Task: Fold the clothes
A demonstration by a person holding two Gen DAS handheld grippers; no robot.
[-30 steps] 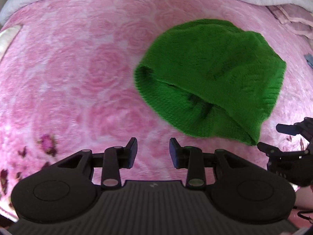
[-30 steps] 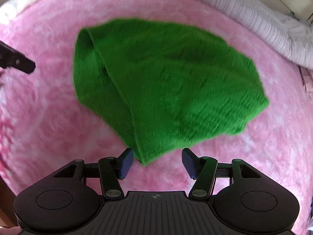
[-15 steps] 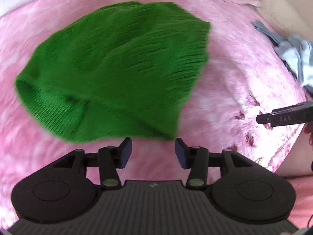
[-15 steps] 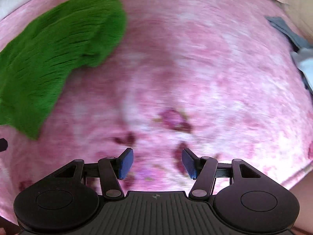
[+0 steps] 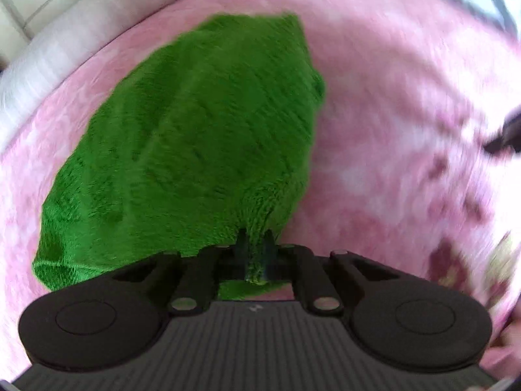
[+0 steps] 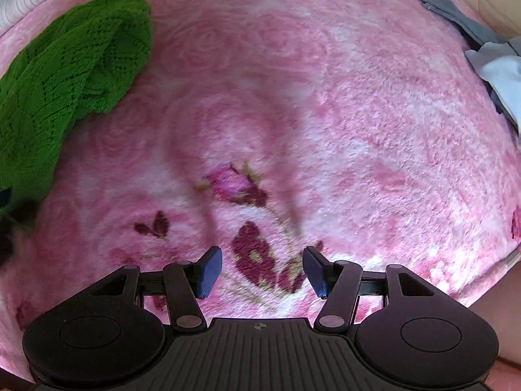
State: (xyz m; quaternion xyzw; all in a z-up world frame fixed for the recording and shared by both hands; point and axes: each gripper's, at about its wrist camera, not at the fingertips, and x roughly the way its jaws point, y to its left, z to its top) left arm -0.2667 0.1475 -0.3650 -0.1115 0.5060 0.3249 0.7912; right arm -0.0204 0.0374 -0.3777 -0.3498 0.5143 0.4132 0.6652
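A green knitted garment (image 5: 195, 146) lies bunched on a pink rose-patterned blanket (image 5: 390, 130). My left gripper (image 5: 255, 251) is at the garment's near edge. Its jaws are closing, and a pinched fold of the green knit stands between the pads. In the right wrist view the same garment (image 6: 65, 75) lies at the far left. My right gripper (image 6: 262, 272) stands open over the blanket's (image 6: 325, 114) dark rose print, well to the right of the garment. Nothing is between its blue pads (image 6: 210, 272).
Grey and white clothes (image 6: 488, 62) lie piled at the blanket's far right edge. White bedding (image 5: 49, 49) runs along the far left side. Bare pink blanket stretches between the green garment and the pile.
My left gripper came up to the garment's near edge and closed on a fold of it. My right gripper swung right, away from the garment, and stayed open.
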